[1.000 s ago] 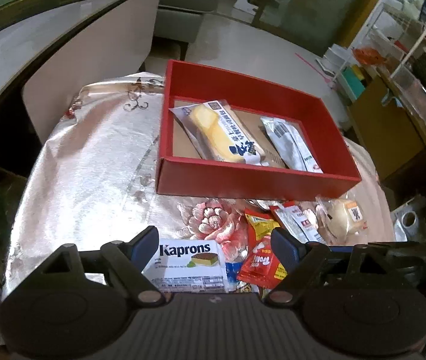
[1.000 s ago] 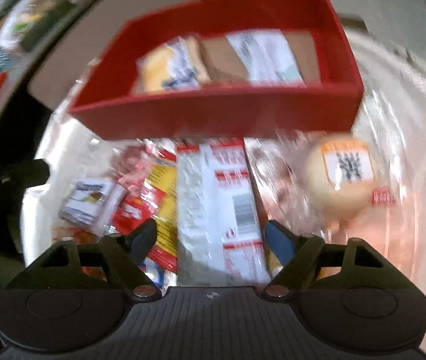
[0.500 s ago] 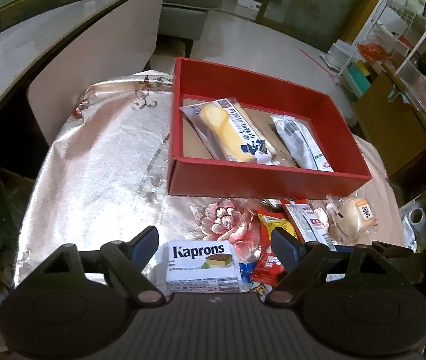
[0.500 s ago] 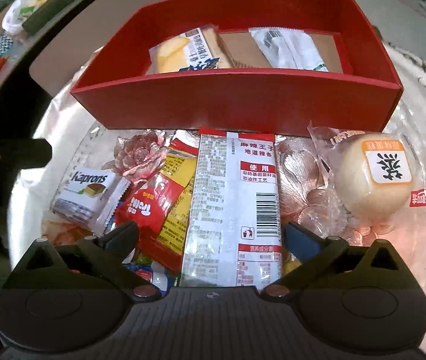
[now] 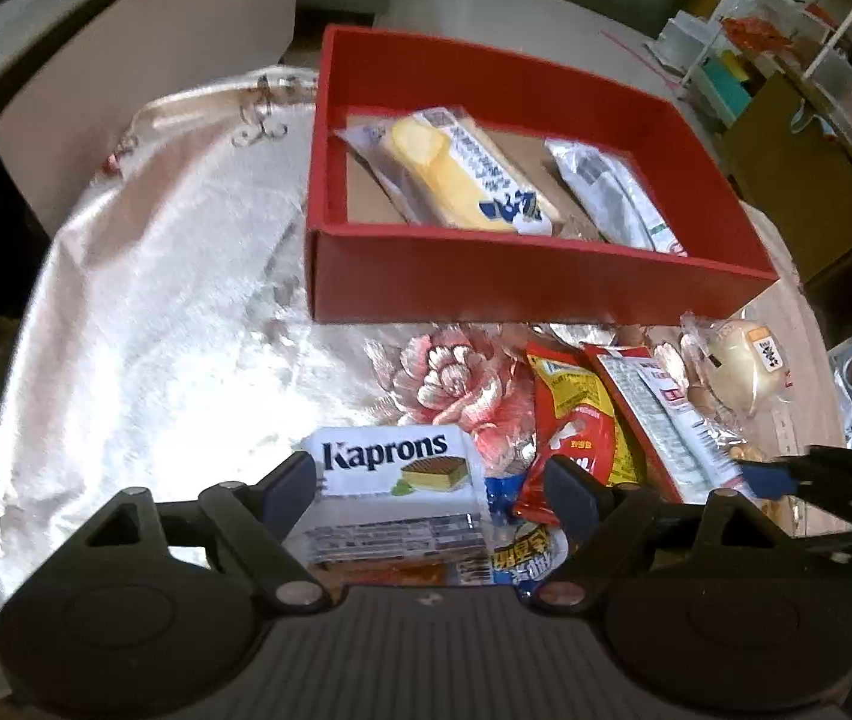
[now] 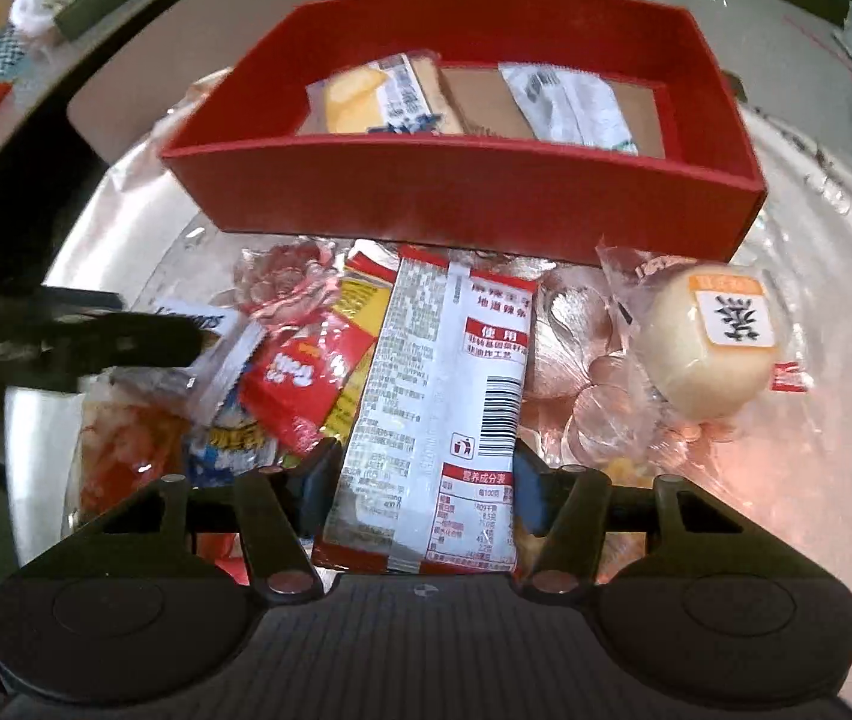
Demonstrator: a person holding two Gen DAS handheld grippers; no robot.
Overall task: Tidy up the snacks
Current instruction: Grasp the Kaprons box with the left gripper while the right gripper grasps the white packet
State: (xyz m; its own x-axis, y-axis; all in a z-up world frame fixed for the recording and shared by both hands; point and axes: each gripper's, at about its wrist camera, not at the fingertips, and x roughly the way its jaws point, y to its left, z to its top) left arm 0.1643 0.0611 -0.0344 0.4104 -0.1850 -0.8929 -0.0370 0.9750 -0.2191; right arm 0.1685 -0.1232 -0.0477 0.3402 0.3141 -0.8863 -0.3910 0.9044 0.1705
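Both wrist cameras look steeply down and forward along their own fingers, close above the table. The left view sits over the near-left snacks; the right view, slightly blurred, seems nearer the pile's middle. Both share the red box [image 5: 540, 294] [image 6: 468, 192] beyond — and the loose packets.

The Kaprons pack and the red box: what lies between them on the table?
Only bare tablecloth with its embroidered flower separates the Kaprons pack from the red box, as the left wrist view shows.

- Red box [image 5: 522, 294]: matt cardboard.
- Tablecloth [image 5: 174, 312] beside the box: shiny, satin-like cloth.
- Silver snack packet [image 6: 444, 396] before the box: glossy, crinkled plastic film.
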